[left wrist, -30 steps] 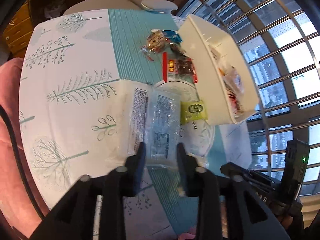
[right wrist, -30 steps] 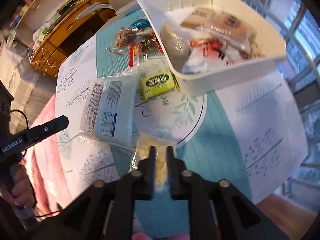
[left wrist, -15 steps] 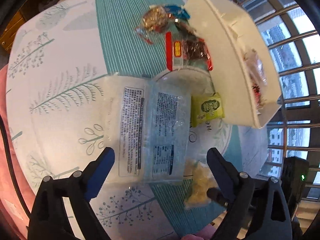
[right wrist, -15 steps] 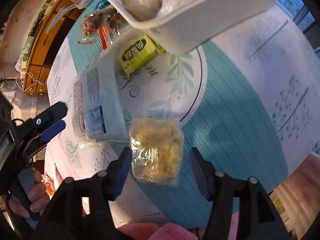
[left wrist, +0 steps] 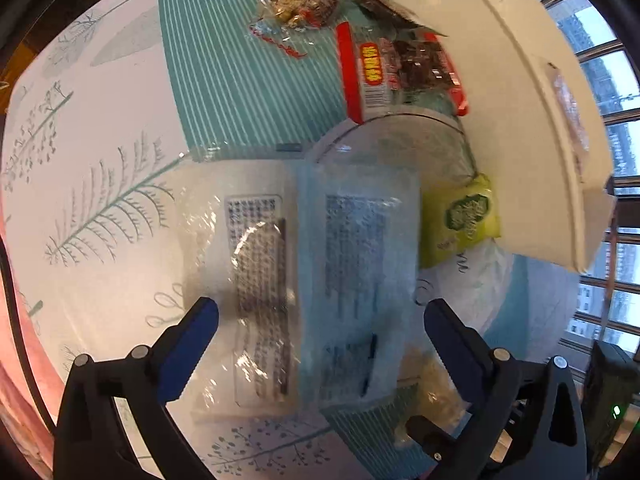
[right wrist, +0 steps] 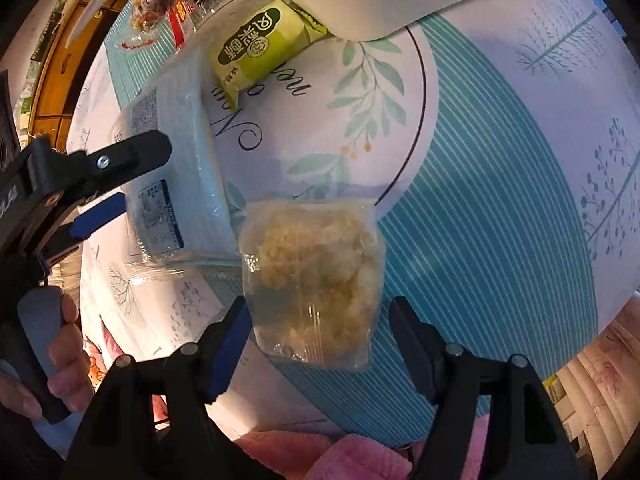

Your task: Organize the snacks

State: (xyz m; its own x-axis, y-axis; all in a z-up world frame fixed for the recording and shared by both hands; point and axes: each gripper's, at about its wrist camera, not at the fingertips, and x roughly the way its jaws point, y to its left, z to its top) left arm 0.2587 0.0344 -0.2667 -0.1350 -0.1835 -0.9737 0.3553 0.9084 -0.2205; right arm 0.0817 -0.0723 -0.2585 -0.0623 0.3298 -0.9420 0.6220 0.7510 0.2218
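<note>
A large clear-wrapped blue and white package (left wrist: 312, 264) lies flat on the tablecloth (left wrist: 120, 120). My left gripper (left wrist: 320, 320) straddles its near end, jaws wide and still opening, pads clear of the wrap. A clear bag of yellow crumbly snack (right wrist: 316, 280) lies on the cloth between the jaws of my right gripper (right wrist: 320, 320). Those jaws are opening too, and the pads stand just off the bag's sides. The big package (right wrist: 176, 160) sits to the left of this bag, with the left gripper's fingers (right wrist: 132, 156) over it.
A white basket (left wrist: 500, 80) with snacks stands at the right. A green packet (left wrist: 460, 220) lies against its wall. A red-edged pack (left wrist: 392, 76) and a clear bag of mixed snacks (left wrist: 304, 0) lie farther back. A hand (right wrist: 60, 360) grips the left handle.
Both grippers were shut a second ago, the left on the big package's edge and the right on the yellow bag. Both have sunk toward the table and opened, leaving the packs lying flat.
</note>
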